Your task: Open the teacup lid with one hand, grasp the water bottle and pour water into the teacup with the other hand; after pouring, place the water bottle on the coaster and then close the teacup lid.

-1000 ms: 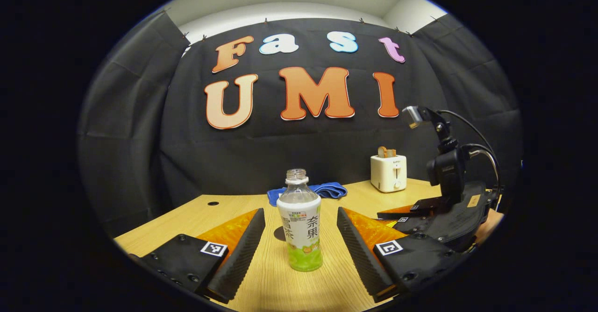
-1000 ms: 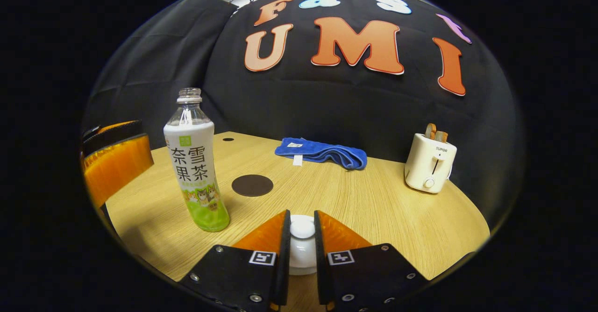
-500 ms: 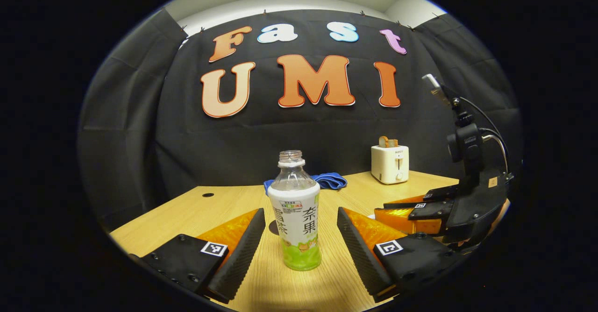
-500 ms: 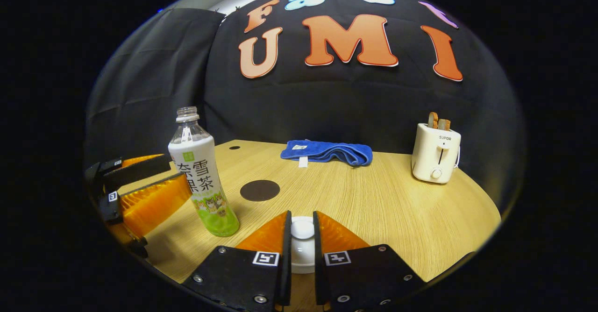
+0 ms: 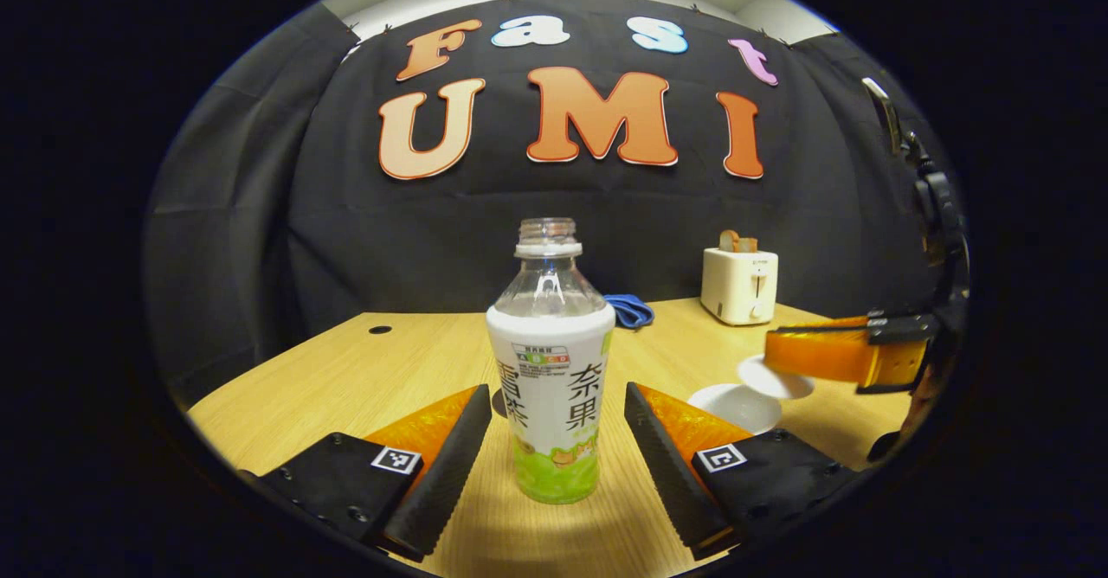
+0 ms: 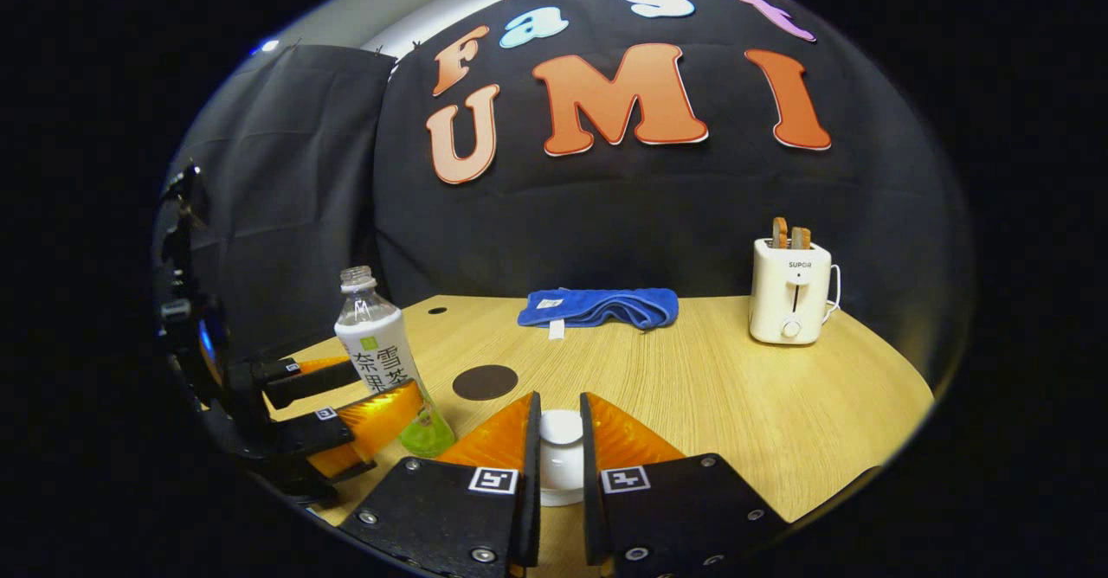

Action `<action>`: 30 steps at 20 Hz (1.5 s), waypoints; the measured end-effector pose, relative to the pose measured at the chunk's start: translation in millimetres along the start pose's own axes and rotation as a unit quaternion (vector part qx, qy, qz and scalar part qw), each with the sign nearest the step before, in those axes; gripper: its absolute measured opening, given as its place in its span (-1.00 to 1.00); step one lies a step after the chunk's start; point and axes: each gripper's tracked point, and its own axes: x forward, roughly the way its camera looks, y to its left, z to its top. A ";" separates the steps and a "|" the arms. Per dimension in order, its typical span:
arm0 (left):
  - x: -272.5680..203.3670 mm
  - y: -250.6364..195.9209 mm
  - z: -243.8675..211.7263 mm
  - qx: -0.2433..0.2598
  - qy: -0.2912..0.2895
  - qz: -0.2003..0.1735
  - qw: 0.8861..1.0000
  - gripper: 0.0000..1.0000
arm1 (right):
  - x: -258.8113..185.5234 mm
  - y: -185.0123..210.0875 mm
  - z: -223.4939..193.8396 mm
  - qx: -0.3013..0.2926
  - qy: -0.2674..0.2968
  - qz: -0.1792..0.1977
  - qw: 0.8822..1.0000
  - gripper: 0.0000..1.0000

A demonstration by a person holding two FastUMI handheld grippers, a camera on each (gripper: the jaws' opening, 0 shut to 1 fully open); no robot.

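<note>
Left gripper view: uncapped bottle [image 5: 550, 370] stands between spread tongs [image 5: 556, 452].

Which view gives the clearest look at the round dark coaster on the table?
The right gripper view: the coaster lies whole and unobstructed on the table, behind the water bottle. In the left gripper view, just a dark sliver peeks out from behind the bottle.

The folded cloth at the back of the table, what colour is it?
Blue; the cloth shows best in the right gripper view.
</note>
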 end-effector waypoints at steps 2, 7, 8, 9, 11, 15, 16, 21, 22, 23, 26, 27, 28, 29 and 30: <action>6.5 -5.1 -5.0 0.008 0.007 -0.002 1.000 0.92 | -7.8 -6.2 6.0 -0.001 -0.010 -0.004 1.000 -0.58; 20.8 -6.8 -11.3 0.021 0.015 0.007 1.000 0.75 | -28.6 -26.7 11.8 0.008 -0.021 -0.016 1.000 -0.59; 28.2 -7.5 -11.2 0.019 0.014 0.005 1.000 0.65 | -33.3 -30.5 13.1 0.006 -0.024 -0.022 0.999 -0.59; 25.7 -9.9 -10.9 0.021 0.013 0.003 1.000 0.43 | -36.6 -34.1 14.6 0.005 -0.026 -0.026 0.999 -0.59; 26.5 -9.1 -10.6 0.019 0.012 0.004 1.000 0.41 | -40.9 -42.1 14.8 0.006 -0.029 -0.034 0.999 -0.59; 27.2 -5.3 -9.7 0.048 0.020 0.014 0.999 0.27 | -45.0 -54.7 14.4 0.011 -0.028 -0.042 0.999 -0.59; 28.2 -2.2 -4.2 0.064 0.015 0.020 0.998 0.27 | -47.1 -57.6 14.2 0.009 -0.029 -0.046 0.998 -0.59; 29.9 13.5 18.3 0.183 0.003 0.039 0.982 0.28 | -54.4 -66.4 17.7 0.011 -0.036 -0.053 0.998 -0.59; 30.3 15.3 19.5 0.205 0.005 0.041 0.978 0.28 | -55.6 -67.1 17.7 0.012 -0.037 -0.053 0.998 -0.59; 29.1 16.5 19.1 0.226 0.005 0.041 0.973 0.22 | -56.2 -67.8 18.0 0.013 -0.037 -0.055 0.998 -0.59; 27.7 15.8 26.5 0.301 0.002 0.049 0.952 0.22 | -58.5 -67.1 20.7 0.010 -0.042 -0.051 0.998 -0.59; 27.1 12.9 29.4 0.331 0.000 0.049 0.943 0.28 | -58.5 -66.5 22.1 0.009 -0.044 -0.050 0.998 -0.59; 27.0 11.1 30.5 0.355 -0.003 0.051 0.934 0.24 | -58.4 -66.9 21.7 0.009 -0.045 -0.050 0.998 -0.59; 26.5 8.7 30.7 0.374 -0.004 0.050 0.926 0.27 | -58.9 -66.5 22.3 0.008 -0.045 -0.050 0.998 -0.59; 26.8 7.3 31.7 0.389 -0.005 0.050 0.920 0.27 | -59.5 -66.8 23.5 0.006 -0.046 -0.050 0.998 -0.59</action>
